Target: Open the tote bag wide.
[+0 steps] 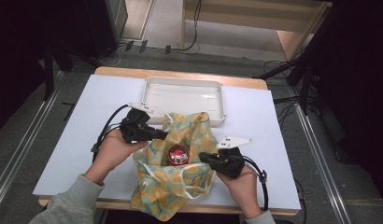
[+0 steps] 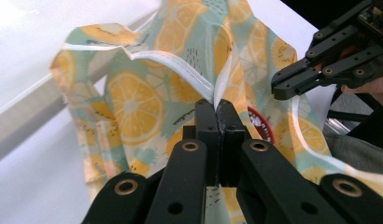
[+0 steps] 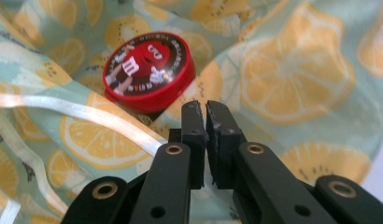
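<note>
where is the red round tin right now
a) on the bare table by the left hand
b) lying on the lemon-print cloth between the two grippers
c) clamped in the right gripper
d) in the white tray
b: the red tin lies on the lemon-print cloth, between the left gripper and right gripper.

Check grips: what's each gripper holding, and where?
Left gripper pinches the lemon-print cloth at its white-trimmed edge. Right gripper is shut; whether it pinches cloth can't be told.

Lab-like recording space: white table [image 1: 77, 140] on bare floor, dark stands [image 1: 301, 70], trailing floor cables [image 1: 189, 44].
</note>
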A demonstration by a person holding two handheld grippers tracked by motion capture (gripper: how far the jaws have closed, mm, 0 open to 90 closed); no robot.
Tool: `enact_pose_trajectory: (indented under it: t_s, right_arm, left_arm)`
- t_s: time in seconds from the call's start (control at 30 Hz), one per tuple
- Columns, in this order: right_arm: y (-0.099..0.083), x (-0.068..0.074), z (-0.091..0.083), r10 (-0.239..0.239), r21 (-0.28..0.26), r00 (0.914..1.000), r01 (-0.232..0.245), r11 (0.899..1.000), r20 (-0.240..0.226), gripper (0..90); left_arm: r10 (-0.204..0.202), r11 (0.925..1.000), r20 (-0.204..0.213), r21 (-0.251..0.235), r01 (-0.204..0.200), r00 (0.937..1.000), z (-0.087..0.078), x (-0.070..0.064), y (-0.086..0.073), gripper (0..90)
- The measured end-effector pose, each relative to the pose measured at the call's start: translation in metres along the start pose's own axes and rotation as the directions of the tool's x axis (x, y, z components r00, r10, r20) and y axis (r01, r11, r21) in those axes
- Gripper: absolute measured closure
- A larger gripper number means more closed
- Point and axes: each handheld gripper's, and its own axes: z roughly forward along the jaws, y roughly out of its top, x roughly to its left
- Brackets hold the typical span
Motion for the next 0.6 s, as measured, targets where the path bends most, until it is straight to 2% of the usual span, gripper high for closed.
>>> enact_pose_trajectory:
  t_s: [0.23,0.3,0.5,0.6]
  right_arm:
    - [-0.008,-0.003,-0.002,0.0,0.022,0.9999,-0.001,1.0,0.013,87.4]
    - [-0.009,-0.003,-0.002,-0.004,0.023,0.9999,0.003,1.0,0.015,87.3]
    - [-0.011,-0.005,-0.002,0.001,0.025,0.9998,-0.002,1.0,0.022,87.0]
    - [-0.012,-0.007,-0.003,0.006,0.027,0.9996,-0.007,1.0,0.028,86.3]
  left_arm:
    - [-0.038,0.9991,-0.023,-0.018,0.038,0.999,-0.015,0.015,-0.017,90.0]
    - [-0.041,0.999,-0.037,-0.019,0.04,0.9985,-0.017,0.016,-0.021,90.0]
    - [-0.054,0.9983,-0.042,-0.024,0.053,0.9977,-0.021,0.023,-0.032,90.0]
    - [-0.076,0.9968,-0.043,-0.029,0.075,0.9962,-0.021,0.027,-0.039,90.0]
